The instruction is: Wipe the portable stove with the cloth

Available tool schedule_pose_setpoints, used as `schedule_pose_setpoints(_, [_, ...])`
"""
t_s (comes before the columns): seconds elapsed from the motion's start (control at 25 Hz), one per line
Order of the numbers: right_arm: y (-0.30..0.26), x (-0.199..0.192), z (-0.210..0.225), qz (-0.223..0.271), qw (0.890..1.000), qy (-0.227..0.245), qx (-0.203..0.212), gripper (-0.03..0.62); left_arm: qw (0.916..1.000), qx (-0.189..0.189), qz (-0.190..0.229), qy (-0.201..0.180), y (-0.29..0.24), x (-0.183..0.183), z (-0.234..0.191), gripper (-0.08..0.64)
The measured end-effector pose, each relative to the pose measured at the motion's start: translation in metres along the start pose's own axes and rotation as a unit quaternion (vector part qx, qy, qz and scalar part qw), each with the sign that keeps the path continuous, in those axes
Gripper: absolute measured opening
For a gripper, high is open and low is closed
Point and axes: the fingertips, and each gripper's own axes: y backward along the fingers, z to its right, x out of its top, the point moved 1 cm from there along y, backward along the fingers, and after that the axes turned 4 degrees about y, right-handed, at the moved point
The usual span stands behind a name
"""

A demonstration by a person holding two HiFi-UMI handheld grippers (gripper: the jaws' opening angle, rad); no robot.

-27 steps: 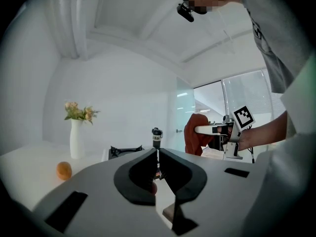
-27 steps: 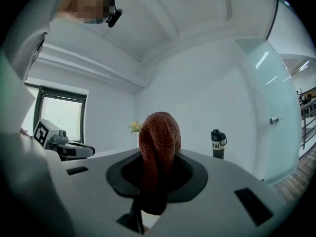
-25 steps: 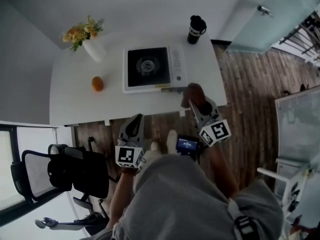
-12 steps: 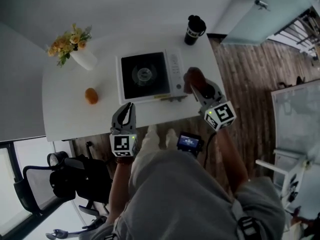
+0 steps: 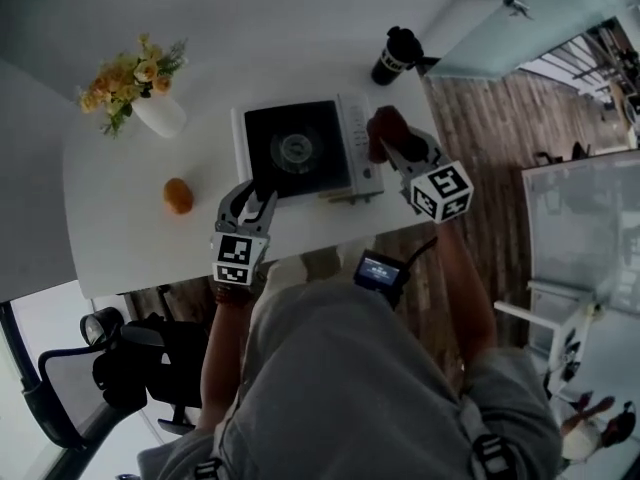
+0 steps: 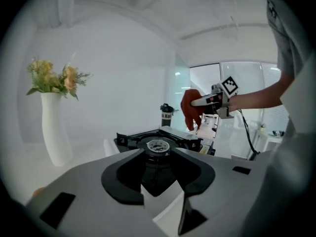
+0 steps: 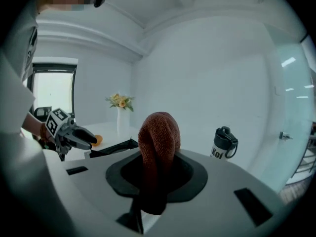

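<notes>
The portable stove (image 5: 300, 150) is white with a black top and a round burner, and it sits on the white table (image 5: 120, 238). My left gripper (image 5: 254, 194) is at the stove's near left corner. Its jaws are opening and nothing is between them. In the left gripper view the burner (image 6: 158, 145) shows just beyond that gripper (image 6: 158, 153). My right gripper (image 5: 397, 146) is over the stove's right control side, shut on a bunched rust-brown cloth (image 5: 385, 130). In the right gripper view the cloth (image 7: 159, 132) stands up out of the gripper (image 7: 157, 164) and hides most of the stove.
A white vase of flowers (image 5: 158, 110) stands at the table's far left, with an orange (image 5: 178, 195) nearer the front. A black mug (image 5: 395, 54) stands behind the stove to the right. Wooden floor (image 5: 480, 118) lies to the right, and an office chair (image 5: 120, 378) is behind my left side.
Both grippers have moved forward from the table's front edge to the stove. The left jaws have gone from shut to open. The cloth stays in the right gripper.
</notes>
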Motion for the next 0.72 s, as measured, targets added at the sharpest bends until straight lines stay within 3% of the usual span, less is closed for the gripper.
schedule_pose_setpoints(0.16, [-0.035,0.003,0.023,-0.025,0.998,0.045,0.021,0.089,0.9986,-0.025,-0.016,-0.044,-0.017,-0.001,0.013,0.179])
schedule_pose_setpoints(0.28, [-0.062,-0.002,0.039,-0.046,0.995,0.073,0.042,0.089,0.9967,-0.020,-0.031,-0.072,-0.026,-0.007,0.016,0.171])
schedule_pose_setpoints(0.56, [-0.118,-0.037,0.055,-0.148,0.978,0.116,0.094,0.089,0.9952,-0.007,-0.057,-0.080,-0.034,-0.011,0.012,0.112])
schedule_pose_setpoints(0.72, [-0.139,-0.050,0.058,-0.178,0.970,0.126,0.105,0.089,0.9921,-0.004,-0.081,-0.096,-0.038,-0.018,0.012,0.097])
